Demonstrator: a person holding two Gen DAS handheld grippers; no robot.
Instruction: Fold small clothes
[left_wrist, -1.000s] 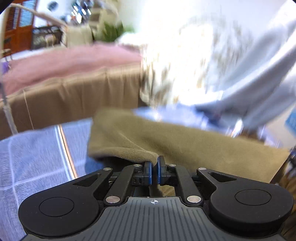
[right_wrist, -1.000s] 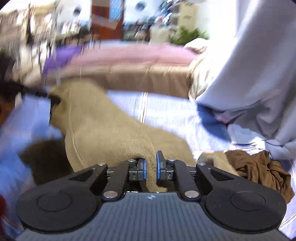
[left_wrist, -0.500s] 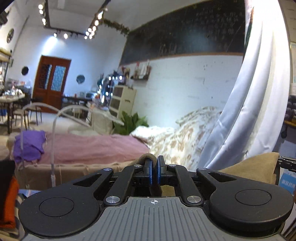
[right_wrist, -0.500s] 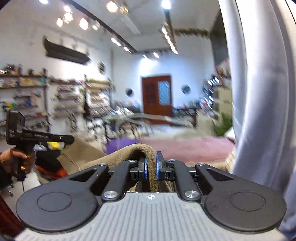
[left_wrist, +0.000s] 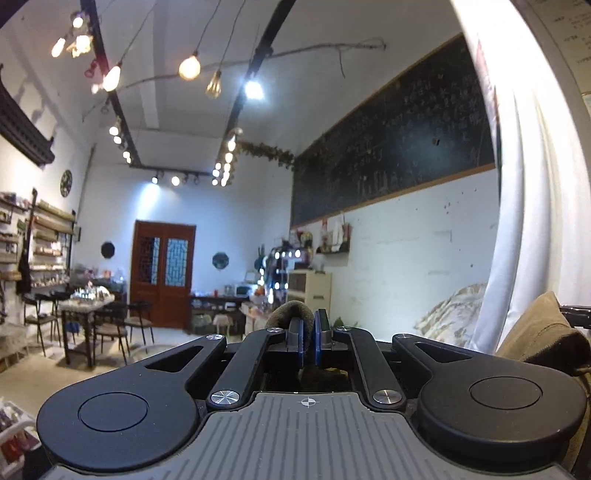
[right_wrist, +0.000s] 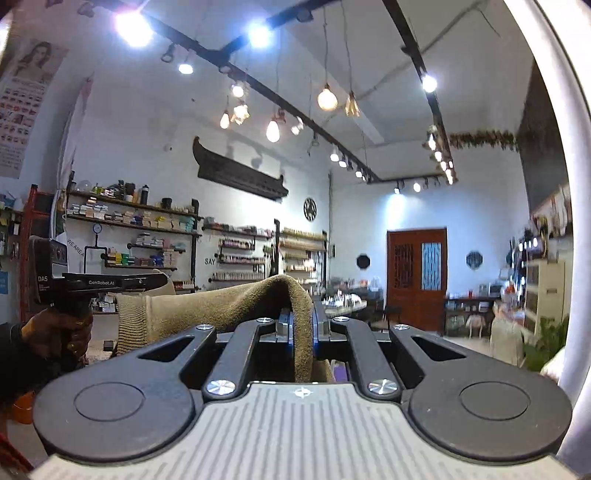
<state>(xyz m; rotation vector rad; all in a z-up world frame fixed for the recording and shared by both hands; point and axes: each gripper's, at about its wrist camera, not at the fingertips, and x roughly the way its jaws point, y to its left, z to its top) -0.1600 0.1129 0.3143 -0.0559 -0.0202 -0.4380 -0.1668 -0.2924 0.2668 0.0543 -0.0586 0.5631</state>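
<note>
A small tan knit garment (right_wrist: 229, 306) is held up in the air between both grippers. My right gripper (right_wrist: 303, 325) is shut on a fold of its edge; the cloth stretches left to the left gripper (right_wrist: 110, 284), held in a gloved hand. In the left wrist view my left gripper (left_wrist: 308, 332) is shut on a rolled bit of the same garment (left_wrist: 291, 310), and more of it (left_wrist: 539, 328) shows at the far right. The rest of the garment hangs below, out of view.
Both cameras point up into the room: a white curtain (left_wrist: 535, 184) close on the right, a chalkboard (left_wrist: 388, 147), a wooden door (right_wrist: 415, 277), shelves (right_wrist: 140, 236), a table with chairs (left_wrist: 92, 317), and a patterned bedcover (left_wrist: 450, 310).
Both grippers have lifted the tan garment off the bed and tilted upward. The views went from the bed surface to the room walls and ceiling. Both stay shut on the cloth.
</note>
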